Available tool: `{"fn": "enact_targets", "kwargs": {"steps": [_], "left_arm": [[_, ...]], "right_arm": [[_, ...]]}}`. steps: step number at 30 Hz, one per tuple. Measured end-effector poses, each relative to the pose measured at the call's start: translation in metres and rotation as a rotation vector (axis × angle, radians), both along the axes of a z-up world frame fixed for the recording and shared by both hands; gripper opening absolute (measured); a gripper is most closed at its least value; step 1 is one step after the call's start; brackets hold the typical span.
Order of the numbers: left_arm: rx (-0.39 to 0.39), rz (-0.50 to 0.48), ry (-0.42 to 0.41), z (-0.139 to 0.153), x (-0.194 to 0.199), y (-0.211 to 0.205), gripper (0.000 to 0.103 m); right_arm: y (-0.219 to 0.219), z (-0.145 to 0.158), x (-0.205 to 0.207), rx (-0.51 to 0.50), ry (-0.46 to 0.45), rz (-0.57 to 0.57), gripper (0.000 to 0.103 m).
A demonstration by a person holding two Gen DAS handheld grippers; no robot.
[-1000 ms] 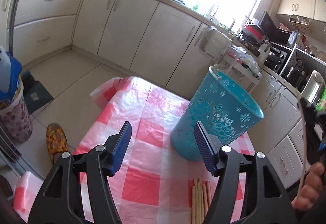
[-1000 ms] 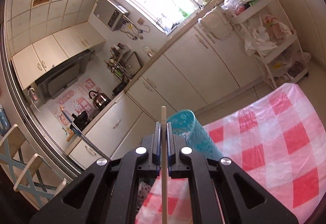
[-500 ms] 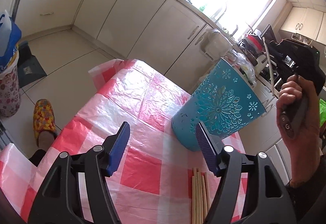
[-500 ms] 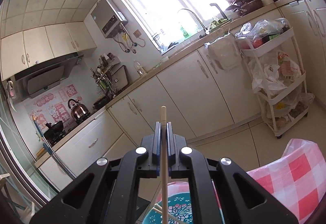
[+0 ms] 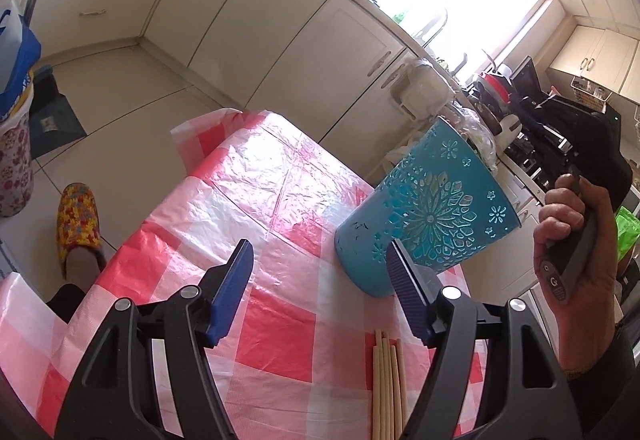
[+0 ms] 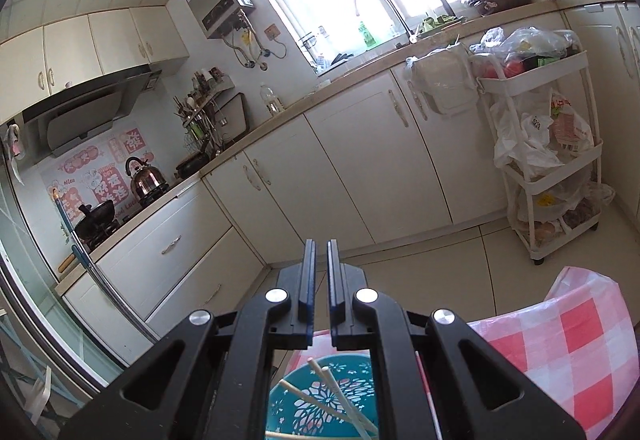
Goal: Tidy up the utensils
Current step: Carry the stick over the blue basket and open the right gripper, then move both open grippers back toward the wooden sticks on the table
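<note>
Left hand-held gripper (image 5: 320, 272): you held it wide open, empty, above the red-checked plastic-covered surface (image 5: 256, 200).
Right hand-held gripper (image 6: 321, 272): slightly parted, empty, over your perforated teal plastic basket (image 6: 320, 404) holding pale wooden chopsticks (image 6: 340, 396).

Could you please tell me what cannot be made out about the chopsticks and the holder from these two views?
- Pale wooden chopsticks on the checked cloth: left wrist view; lower ends cut off by the frame edge, so their count is unclear.
- Teal perforated plastic holder: right wrist view; the right tongs frame hides its sides.
- Chopsticks inside it: lower ends hidden in the holder, count uncertain.
</note>
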State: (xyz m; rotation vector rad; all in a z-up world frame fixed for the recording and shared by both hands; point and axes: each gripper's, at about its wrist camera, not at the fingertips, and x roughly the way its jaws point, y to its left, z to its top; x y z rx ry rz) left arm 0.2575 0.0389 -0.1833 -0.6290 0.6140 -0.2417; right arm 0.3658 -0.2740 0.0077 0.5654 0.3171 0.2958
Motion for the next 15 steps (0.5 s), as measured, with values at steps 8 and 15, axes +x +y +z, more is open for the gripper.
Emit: {"fn": "enact_targets", "kwargs": {"steps": [8, 15], "left_arm": [[0.029, -0.003, 0.016, 0.002, 0.002, -0.005, 0.068], [0.099, -0.039, 0.033, 0.014, -0.014, -0.019, 0.069]], "right_arm": [[-0.011, -0.038, -0.099, -0.074, 0.040, -0.016, 0.029], [0.028, -0.143, -0.149, -0.265, 0.365, 0.096, 0.029]]}}
